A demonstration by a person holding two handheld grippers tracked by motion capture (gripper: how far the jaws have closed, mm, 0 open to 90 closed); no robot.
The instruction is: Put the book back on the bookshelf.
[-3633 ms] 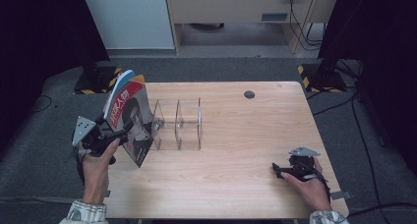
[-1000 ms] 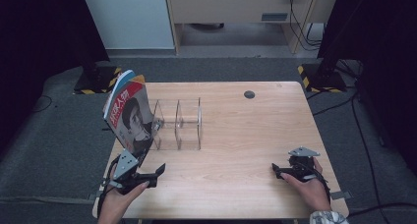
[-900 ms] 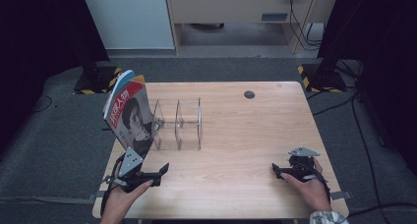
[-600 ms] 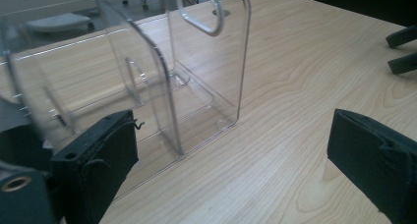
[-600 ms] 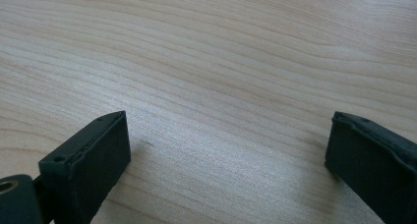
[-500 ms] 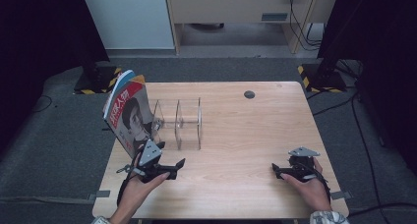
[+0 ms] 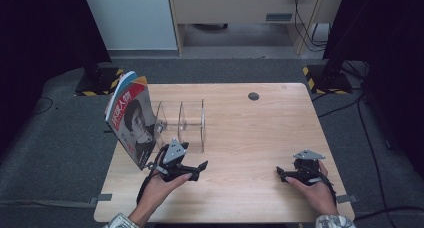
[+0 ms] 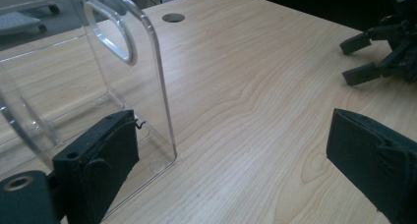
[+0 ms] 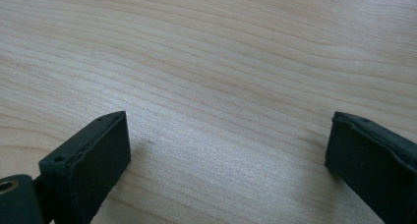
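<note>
Since the left gripper (image 7: 198,169), jaws wide apart and empty, sits just beside the clear acrylic rack (image 7: 181,122) left of frame centre, a careless sweep could shove it and topple the leaning magazine (image 7: 131,119), while the right gripper (image 7: 283,174) rests equally spread and empty at lower right.

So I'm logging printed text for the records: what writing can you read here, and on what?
Magazine cover, red band: large white Chinese characters, too blurred to quote.
Magazine cover, smaller print: too small to read.
Clear rack, table, left gripper, right gripper: no writing.
</note>
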